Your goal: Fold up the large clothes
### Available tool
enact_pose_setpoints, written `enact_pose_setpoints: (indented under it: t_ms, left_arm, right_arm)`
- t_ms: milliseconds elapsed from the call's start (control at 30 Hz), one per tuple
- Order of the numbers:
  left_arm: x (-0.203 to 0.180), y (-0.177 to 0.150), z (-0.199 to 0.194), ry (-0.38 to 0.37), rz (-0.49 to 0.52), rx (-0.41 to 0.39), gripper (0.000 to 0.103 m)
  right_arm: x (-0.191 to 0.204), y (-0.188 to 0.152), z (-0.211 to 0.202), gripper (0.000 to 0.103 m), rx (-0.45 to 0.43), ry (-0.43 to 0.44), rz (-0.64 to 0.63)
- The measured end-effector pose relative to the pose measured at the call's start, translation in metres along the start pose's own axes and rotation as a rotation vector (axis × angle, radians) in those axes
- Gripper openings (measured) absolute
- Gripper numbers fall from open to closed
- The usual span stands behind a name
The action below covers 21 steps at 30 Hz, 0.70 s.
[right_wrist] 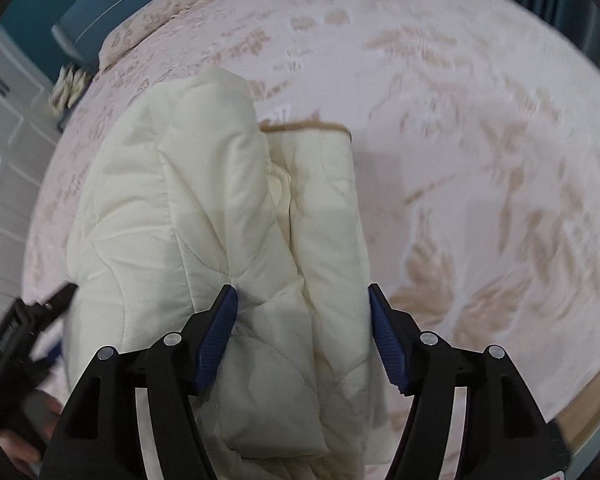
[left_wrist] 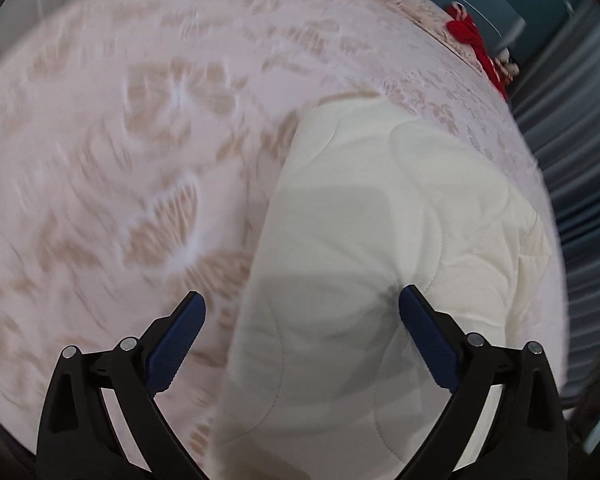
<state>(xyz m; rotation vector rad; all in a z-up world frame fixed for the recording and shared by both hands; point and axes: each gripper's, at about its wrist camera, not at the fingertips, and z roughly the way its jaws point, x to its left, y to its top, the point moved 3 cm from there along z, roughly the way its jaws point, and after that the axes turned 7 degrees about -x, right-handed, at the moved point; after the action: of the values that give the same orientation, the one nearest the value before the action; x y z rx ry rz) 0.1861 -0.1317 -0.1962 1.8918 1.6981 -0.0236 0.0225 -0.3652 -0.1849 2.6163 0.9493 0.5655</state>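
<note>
A cream quilted garment (left_wrist: 364, 264) lies folded lengthwise in a long bundle on a pink bed cover with beige leaf patterns (left_wrist: 132, 152). My left gripper (left_wrist: 302, 308) is open and hovers above the garment's left edge, empty. In the right wrist view the same garment (right_wrist: 220, 216) shows with a beige-trimmed edge at its far end. My right gripper (right_wrist: 304, 304) is open above the garment's near part, with nothing between its blue pads. The left gripper (right_wrist: 24, 320) shows at the left edge of the right wrist view.
A red cloth item (left_wrist: 476, 44) lies at the far edge of the bed. A blue headboard (right_wrist: 100, 12) and blue curtains (left_wrist: 580, 160) border the bed. White cabinet doors (right_wrist: 4, 152) stand at the left.
</note>
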Motion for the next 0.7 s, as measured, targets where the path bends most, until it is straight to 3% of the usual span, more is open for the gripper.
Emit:
enact_pose_setpoints:
  t_ms: [200, 267, 367, 433, 500, 567, 700]
  left_arm:
    - [0.016, -0.017, 0.029, -0.207, -0.212, 0.126, 0.098]
    - [0.019, -0.02, 0.032, -0.242, -0.242, 0.145, 0.098]
    - [0.011, -0.023, 0.028, -0.25, -0.191, 0.141, 0.094]
    - [0.002, -0.022, 0.022, -0.24, -0.155, 0.127, 0.086]
    - [-0.006, -0.023, 0.011, -0.229, -0.104, 0.101, 0.073]
    - [-0.015, -0.021, -0.003, -0.217, -0.038, 0.071, 0.057]
    - [-0.041, -0.017, -0.041, -0.177, 0.114, -0.023, 0.048]
  right_arm:
    - [0.001, -0.006, 0.014, 0.067, 0.017, 0.026, 0.025]
    - [0.0, -0.007, 0.017, 0.066, 0.024, 0.038, 0.028]
    - [-0.001, -0.004, 0.019, 0.057, 0.035, 0.074, 0.032]
    - [0.004, -0.002, 0.018, 0.045, 0.029, 0.099, 0.012]
    - [0.012, 0.0, 0.011, 0.026, 0.006, 0.09, -0.033]
    - [0.022, 0.003, 0.0, 0.02, -0.035, 0.075, -0.094]
    - [0.042, 0.004, -0.03, 0.016, -0.132, 0.054, -0.178]
